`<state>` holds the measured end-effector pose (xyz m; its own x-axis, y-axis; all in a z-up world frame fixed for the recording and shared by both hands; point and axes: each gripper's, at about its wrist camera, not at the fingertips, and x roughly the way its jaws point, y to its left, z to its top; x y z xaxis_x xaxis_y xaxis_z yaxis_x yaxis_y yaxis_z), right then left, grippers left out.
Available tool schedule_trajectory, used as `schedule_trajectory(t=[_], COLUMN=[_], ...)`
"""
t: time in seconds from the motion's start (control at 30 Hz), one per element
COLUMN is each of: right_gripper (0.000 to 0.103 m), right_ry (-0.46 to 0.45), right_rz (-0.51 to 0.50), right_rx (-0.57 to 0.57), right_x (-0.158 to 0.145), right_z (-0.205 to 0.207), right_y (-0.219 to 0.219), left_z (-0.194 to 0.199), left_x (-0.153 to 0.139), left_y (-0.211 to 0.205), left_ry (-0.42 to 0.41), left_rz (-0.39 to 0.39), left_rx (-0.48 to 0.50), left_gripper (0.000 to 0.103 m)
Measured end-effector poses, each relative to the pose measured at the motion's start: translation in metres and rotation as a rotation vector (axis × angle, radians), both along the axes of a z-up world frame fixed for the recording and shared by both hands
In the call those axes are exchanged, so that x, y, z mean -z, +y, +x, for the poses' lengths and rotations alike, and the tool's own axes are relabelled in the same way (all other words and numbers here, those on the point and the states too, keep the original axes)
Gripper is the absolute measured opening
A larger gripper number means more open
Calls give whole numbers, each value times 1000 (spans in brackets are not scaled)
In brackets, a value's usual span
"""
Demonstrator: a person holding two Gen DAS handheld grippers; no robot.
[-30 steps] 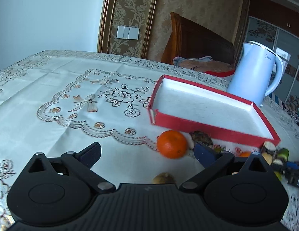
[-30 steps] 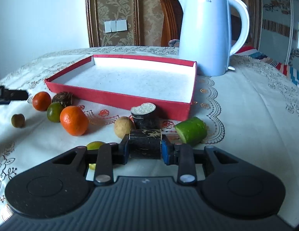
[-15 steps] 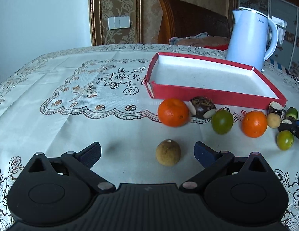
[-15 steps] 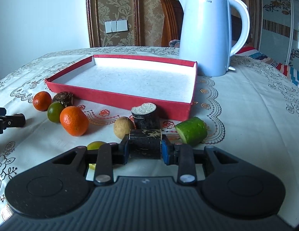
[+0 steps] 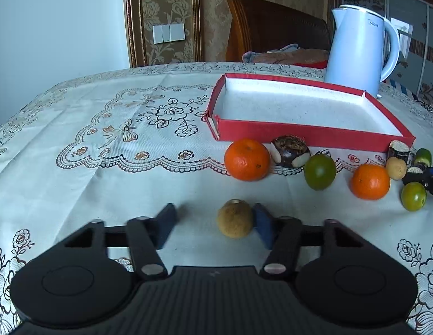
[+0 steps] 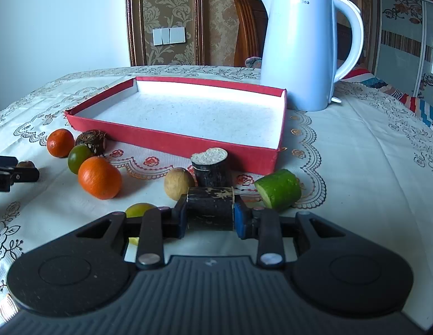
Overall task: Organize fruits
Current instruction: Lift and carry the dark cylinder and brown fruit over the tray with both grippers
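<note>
A small brown round fruit (image 5: 234, 222) lies on the tablecloth between the fingers of my left gripper (image 5: 213, 224), whose jaws are closing. The right pad (image 5: 262, 229) touches the fruit; the left pad (image 5: 166, 224) stands apart from it. My right gripper (image 6: 210, 219) is shut on a dark sugarcane piece (image 6: 209, 206) low over the cloth. The red tray (image 5: 300, 136) with a white floor holds nothing. In front of the tray (image 6: 174, 142) lie oranges (image 5: 247, 159), green citrus (image 5: 319, 171) and a dark brown fruit (image 5: 290, 150).
A white kettle (image 6: 300, 50) stands behind the tray's right corner. Near my right gripper lie an upright cane stub (image 6: 212, 166), a tan fruit (image 6: 177, 182), a green cut piece (image 6: 277, 189) and an orange (image 6: 99, 177). A wooden chair (image 5: 272, 28) stands behind the table.
The left wrist view levelled out and came to face the brown fruit. The left jaws narrowed from wide open around it. The right gripper kept still with the cane piece.
</note>
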<state>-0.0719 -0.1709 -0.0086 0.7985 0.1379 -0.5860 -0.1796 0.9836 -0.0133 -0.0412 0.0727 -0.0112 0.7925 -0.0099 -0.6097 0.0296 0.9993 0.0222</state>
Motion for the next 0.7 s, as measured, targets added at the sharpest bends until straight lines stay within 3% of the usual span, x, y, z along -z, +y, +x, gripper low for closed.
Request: schedule_trajectory(t=[0.17, 0.3, 0.7], right_gripper=[31, 31, 30], right_ry=[0, -3, -8], right_rz=[-5, -24, -37], right_rx=[0, 0, -1], right_x=[0, 1, -1], right_z=[0, 0, -1], right_y=[1, 4, 5], left_z=[-1, -2, 1], left_x=[1, 1, -3], left_y=[-3, -6, -7], left_ry=[-5, -6, 23], left_rz=[10, 12, -23], left_rx=[11, 23, 33], left_gripper=[35, 28, 27])
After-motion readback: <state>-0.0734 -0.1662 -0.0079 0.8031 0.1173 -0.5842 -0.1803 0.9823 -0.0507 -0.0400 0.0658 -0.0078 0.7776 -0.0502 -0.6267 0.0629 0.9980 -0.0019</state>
